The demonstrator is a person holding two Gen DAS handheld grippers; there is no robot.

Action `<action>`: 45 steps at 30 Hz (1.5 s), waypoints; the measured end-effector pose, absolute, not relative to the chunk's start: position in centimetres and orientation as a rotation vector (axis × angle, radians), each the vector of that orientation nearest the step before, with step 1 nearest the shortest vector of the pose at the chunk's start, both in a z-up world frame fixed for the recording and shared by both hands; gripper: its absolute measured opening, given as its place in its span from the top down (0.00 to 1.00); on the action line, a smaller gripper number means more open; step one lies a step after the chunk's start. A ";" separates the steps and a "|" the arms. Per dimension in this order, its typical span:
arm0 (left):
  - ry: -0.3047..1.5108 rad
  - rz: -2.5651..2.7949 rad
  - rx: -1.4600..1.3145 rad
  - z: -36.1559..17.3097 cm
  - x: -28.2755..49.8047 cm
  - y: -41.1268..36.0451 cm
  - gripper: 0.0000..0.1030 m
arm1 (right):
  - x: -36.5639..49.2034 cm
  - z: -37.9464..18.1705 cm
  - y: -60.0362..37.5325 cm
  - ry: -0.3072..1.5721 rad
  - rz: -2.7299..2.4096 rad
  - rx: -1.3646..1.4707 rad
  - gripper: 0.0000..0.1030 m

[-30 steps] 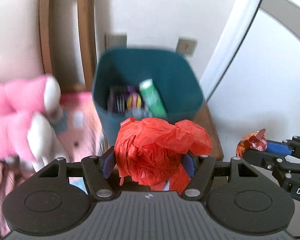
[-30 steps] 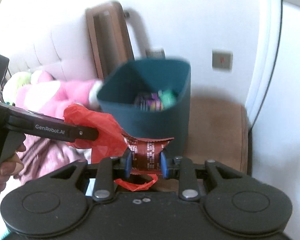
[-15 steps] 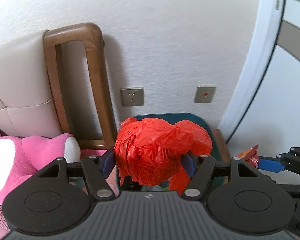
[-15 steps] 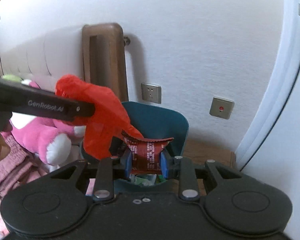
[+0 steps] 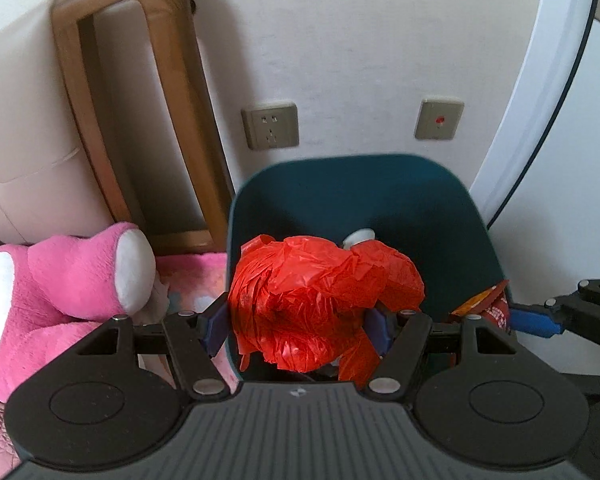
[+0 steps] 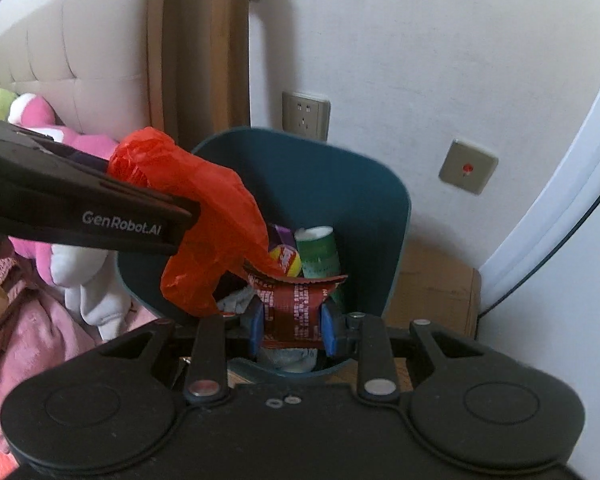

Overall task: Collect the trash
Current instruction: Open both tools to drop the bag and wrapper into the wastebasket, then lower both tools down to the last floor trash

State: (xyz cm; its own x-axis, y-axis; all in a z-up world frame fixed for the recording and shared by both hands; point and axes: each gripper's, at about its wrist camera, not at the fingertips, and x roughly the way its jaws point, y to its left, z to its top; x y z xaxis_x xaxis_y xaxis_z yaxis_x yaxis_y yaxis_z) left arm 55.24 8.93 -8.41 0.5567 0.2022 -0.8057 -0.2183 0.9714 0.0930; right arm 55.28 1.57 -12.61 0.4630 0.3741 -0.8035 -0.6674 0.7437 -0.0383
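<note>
My left gripper is shut on a crumpled red plastic bag and holds it over the open mouth of the dark teal bin. In the right wrist view the bag hangs over the bin's left rim. My right gripper is shut on a dark red snack wrapper above the bin's near edge. The wrapper also shows at the right in the left wrist view. Inside the bin lie a green tube and colourful wrappers.
A pink plush toy lies on pink bedding left of the bin. A padded headboard with a wooden frame stands behind it. A wall socket and a switch are on the wall. A white curved panel rises at the right.
Both grippers have moved forward and now hold their loads right over the bin's mouth. The bin fills more of both views. Both grips are unchanged.
</note>
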 end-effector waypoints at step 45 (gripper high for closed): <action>0.801 0.071 -0.054 -5.5 44.4 4.3 0.22 | 49.1 -8.0 -7.9 0.787 0.739 -0.199 0.38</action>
